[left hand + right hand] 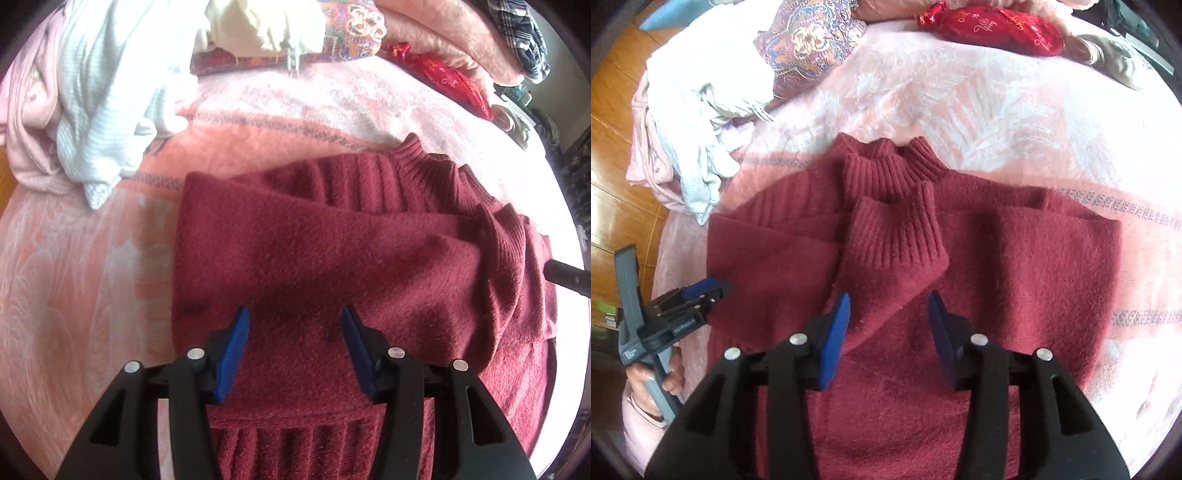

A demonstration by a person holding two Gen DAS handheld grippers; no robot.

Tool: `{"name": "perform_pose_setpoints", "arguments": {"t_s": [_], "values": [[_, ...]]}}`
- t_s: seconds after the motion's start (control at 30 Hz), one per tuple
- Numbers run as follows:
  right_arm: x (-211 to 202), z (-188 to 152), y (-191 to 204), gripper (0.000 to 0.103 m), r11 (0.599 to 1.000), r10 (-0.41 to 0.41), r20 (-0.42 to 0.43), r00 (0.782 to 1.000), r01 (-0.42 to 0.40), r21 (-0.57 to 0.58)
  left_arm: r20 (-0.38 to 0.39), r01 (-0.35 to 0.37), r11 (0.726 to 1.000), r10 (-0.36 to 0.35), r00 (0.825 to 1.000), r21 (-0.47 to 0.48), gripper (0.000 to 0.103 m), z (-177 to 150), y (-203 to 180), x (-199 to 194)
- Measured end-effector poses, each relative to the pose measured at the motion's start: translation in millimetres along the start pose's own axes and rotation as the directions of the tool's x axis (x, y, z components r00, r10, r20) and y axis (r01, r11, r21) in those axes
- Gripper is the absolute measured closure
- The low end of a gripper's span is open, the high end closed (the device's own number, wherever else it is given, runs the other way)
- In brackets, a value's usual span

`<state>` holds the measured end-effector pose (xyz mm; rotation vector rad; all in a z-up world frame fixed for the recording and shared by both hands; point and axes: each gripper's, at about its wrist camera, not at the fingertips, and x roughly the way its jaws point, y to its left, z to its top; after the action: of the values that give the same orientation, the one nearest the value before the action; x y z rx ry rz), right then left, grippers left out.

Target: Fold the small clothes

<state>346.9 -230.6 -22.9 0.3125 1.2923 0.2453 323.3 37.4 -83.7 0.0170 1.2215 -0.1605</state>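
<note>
A dark red knit sweater (332, 243) lies flat on the pink blanket (74, 277), with both sleeves folded across its body. In the right wrist view the sweater (1015, 266) shows its ribbed collar (886, 162) at the far end and a ribbed cuff (897, 236) lying on the chest. My left gripper (295, 321) is open and empty just above the sweater's body. It also shows in the right wrist view (713, 291) at the sweater's left edge. My right gripper (888, 306) is open and empty, hovering over the folded sleeve below the cuff.
A heap of white and pale pink clothes (85, 110) lies at the far left of the bed. A patterned paisley cloth (809, 48) and a red embroidered cushion (993, 26) lie at the far end. Wooden floor (613, 129) shows beyond the bed's left edge.
</note>
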Motion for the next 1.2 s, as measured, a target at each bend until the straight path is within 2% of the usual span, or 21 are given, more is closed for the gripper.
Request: {"name": "perform_pose_setpoints", "arguments": {"t_s": [0.07,0.13,0.27,0.3,0.33,0.37,0.5,0.57,0.67,0.7,0.73,0.8,0.9,1.03,1.2], "values": [[11.1,5.8,9.7,0.055,1.000,-0.001,-0.012,1.000,0.001,-0.001,-0.019,0.005,1.000,-0.005,1.000,0.011,0.050,1.3,-6.2,3.6],[26.9,8.0,18.9,0.046,1.000,-0.023,-0.032,0.999,0.023,-0.004,-0.041,0.007,1.000,-0.007,0.999,0.015,0.050,1.3,-10.9,10.1],[56.4,10.8,31.1,0.046,0.991,-0.126,-0.053,0.991,0.124,-0.050,-0.061,0.033,0.999,-0.033,0.998,0.012,0.047,-0.5,-11.3,22.5],[60.9,10.1,28.4,0.063,0.988,-0.145,-0.048,0.988,0.143,-0.053,-0.057,0.041,0.999,-0.040,0.998,0.018,0.047,-0.8,-9.9,22.3],[61.9,8.3,24.4,0.085,0.986,-0.161,-0.033,0.986,0.159,-0.059,-0.057,0.049,0.999,-0.048,0.997,0.022,0.046,-1.5,-8.5,22.2],[58.9,6.8,18.9,0.093,0.987,-0.152,-0.025,0.988,0.150,-0.063,-0.057,0.058,0.998,-0.056,0.997,0.023,0.046,-3.4,-5.7,21.6],[30.2,-5.7,-6.7,0.096,0.998,-0.053,0.007,0.999,0.053,-0.030,-0.061,0.084,0.996,-0.083,0.995,0.007,0.045,-6.9,3.3,22.7],[16.9,-19.1,-20.7,0.094,0.999,-0.025,-0.020,0.999,0.025,-0.022,-0.059,0.081,0.997,-0.079,0.995,0.019,0.045,-9.0,3.2,22.1],[6.7,-44.4,-40.2,0.081,0.997,-0.048,-0.126,0.991,0.041,-0.057,-0.057,0.072,0.997,-0.070,0.996,0.028,0.044,-11.2,3.1,20.3],[3.6,-52.2,-46.4,0.069,0.996,-0.070,-0.150,0.986,0.060,-0.070,-0.057,0.066,0.997,-0.065,0.996,0.031,0.044,-11.6,2.3,20.2],[-3.7,-58.7,-56.2,0.064,0.995,-0.084,-0.144,0.986,0.076,-0.064,-0.056,0.060,0.998,-0.059,0.997,0.035,0.044,-12.1,1.9,20.2],[-18.2,-64.3,-77.7,0.061,0.995,-0.101,-0.130,0.986,0.098,-0.026,-0.055,0.046,0.998,-0.044,0.998,0.039,0.043,-12.2,-1.2,19.0],[-37.9,-60.8,-105.6,0.047,0.994,-0.072,-0.052,0.996,0.076,0.078,-0.052,0.053,0.998,-0.052,0.997,0.018,0.043,-7.0,-5.9,14.1],[-32.9,-52.8,-121.1,0.046,0.988,0.028,-0.004,1.000,-0.027,0.151,-0.005,0.047,0.999,-0.047,0.999,0.002,0.043,-2.0,-3.3,2.4],[-7.0,-42.0,-105.7,0.054,0.993,0.042,-0.015,0.999,-0.040,0.114,0.029,-0.001,1.000,0.002,1.000,-0.024,0.042,1.7,1.2,3.3]]}}
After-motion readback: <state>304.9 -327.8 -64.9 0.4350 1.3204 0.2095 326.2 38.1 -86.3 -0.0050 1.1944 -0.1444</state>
